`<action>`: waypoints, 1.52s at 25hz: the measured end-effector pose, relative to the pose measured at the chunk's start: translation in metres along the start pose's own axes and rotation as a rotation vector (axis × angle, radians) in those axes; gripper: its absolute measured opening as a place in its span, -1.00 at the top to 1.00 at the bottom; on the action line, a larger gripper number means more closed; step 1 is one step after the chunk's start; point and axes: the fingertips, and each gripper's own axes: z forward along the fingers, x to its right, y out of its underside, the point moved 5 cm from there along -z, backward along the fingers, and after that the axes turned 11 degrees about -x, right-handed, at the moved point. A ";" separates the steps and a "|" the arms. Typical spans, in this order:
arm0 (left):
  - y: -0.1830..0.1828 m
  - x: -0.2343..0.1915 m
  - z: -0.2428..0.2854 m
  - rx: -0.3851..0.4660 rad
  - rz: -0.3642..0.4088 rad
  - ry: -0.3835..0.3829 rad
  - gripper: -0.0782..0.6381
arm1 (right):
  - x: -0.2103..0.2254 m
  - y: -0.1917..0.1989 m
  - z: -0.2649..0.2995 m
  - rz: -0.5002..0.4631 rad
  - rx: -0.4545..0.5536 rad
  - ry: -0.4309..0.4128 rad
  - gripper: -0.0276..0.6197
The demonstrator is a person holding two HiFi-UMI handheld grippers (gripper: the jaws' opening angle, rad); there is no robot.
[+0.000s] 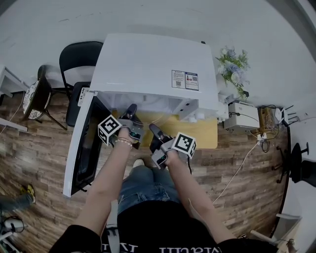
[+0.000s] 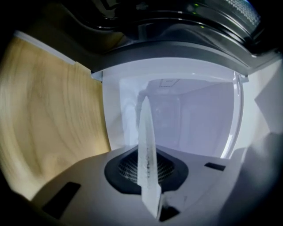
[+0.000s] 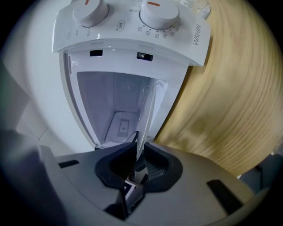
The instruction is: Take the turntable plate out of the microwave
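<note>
The turntable plate (image 2: 146,141) is clear glass, seen edge-on as a thin upright blade between the jaws in the left gripper view. Its rim (image 3: 144,115) also runs between the jaws in the right gripper view. My left gripper (image 2: 148,173) is shut on the plate, and so is my right gripper (image 3: 138,164). In the head view the left gripper (image 1: 131,111) and right gripper (image 1: 153,130) sit side by side just in front of the white microwave (image 1: 148,64); the glass hardly shows there. The microwave's white cavity (image 2: 181,119) stands open behind the plate.
The microwave door (image 1: 81,148) hangs open to the left. Two dials (image 3: 158,11) sit on the control panel. The microwave rests on a wooden table (image 1: 207,134). A black chair (image 1: 79,57), flowers (image 1: 233,64) and a white box (image 1: 242,116) with cables surround it.
</note>
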 end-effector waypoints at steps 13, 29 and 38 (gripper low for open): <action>0.024 0.021 -0.039 0.019 0.011 0.071 0.69 | -0.013 -0.003 -0.016 -0.136 -0.035 0.055 0.62; 0.069 0.036 -0.103 -0.018 0.048 0.091 0.69 | -0.026 0.008 -0.045 -0.160 -0.042 0.034 0.61; 0.090 0.049 -0.133 -0.132 0.116 0.097 0.69 | -0.039 0.024 -0.063 -0.331 -0.065 0.074 0.48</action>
